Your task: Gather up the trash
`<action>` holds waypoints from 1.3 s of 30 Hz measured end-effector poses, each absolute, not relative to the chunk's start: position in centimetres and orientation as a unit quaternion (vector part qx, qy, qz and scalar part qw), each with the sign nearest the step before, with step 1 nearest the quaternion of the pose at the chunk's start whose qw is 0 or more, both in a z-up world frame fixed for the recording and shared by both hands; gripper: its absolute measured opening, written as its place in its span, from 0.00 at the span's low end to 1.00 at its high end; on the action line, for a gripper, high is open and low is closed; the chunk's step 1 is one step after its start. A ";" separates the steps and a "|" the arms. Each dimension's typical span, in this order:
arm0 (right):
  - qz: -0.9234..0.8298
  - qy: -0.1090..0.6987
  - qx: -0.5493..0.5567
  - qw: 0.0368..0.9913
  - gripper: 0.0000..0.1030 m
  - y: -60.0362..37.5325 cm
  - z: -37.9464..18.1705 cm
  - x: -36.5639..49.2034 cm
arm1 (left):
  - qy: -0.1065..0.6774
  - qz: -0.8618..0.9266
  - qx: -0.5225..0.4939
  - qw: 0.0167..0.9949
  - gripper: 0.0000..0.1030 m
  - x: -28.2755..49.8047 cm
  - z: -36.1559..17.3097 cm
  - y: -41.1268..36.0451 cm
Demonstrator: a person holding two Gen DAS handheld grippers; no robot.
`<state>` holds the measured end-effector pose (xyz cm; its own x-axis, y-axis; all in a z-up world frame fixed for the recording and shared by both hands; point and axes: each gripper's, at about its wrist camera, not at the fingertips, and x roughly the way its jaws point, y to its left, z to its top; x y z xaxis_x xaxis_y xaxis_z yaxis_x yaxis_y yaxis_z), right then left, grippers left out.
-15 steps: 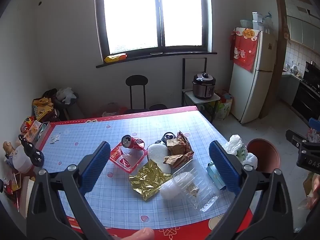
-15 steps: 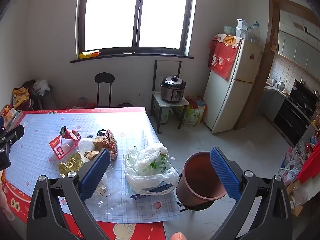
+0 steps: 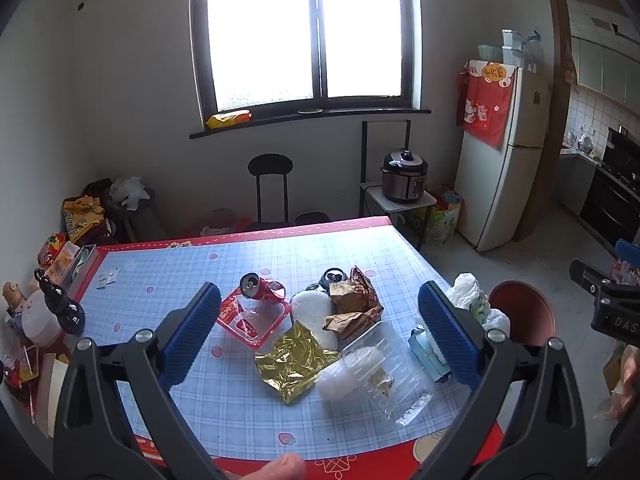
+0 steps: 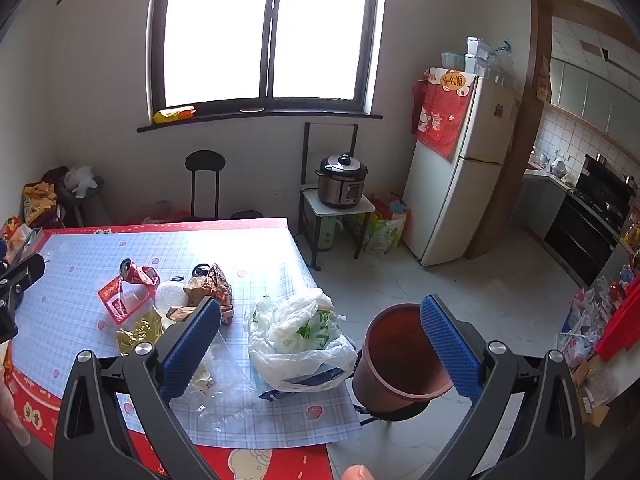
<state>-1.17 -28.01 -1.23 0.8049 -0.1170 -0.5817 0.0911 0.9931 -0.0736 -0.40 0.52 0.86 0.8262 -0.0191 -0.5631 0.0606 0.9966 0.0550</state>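
Two grippers held above table (image 3: 248,420), left gripper (image 3: 320,336) and right gripper (image 4: 320,344) both spread wide and empty, gold wrapper (image 3: 294,362) and clear tray (image 3: 380,372) near table's front edge, red can (image 3: 262,288) behind them, brown bin (image 4: 394,356) just off table's right edge

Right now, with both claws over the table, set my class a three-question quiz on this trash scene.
1. True or false: the left claw grips the red can.
2. Where does the brown bin stand? A) on the table B) on the floor off the table's corner C) under the window
3. Fill in: the white bag lies on the ____.

Key: 1 false, both claws open and empty, the right claw too; 2 B; 3 table.
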 end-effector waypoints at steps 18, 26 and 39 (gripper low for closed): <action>-0.063 0.304 -0.017 0.951 0.95 -28.6 0.1 -2.0 | 0.291 -0.020 0.036 0.956 0.95 -0.6 0.8 0.4; -0.063 0.303 -0.018 0.951 0.95 -28.5 -0.1 -2.0 | 0.292 -0.020 0.034 0.955 0.95 -0.5 0.9 0.3; -0.063 0.303 -0.019 0.951 0.95 -28.5 -0.2 -2.1 | 0.289 -0.022 0.037 0.956 0.95 -0.9 0.9 0.5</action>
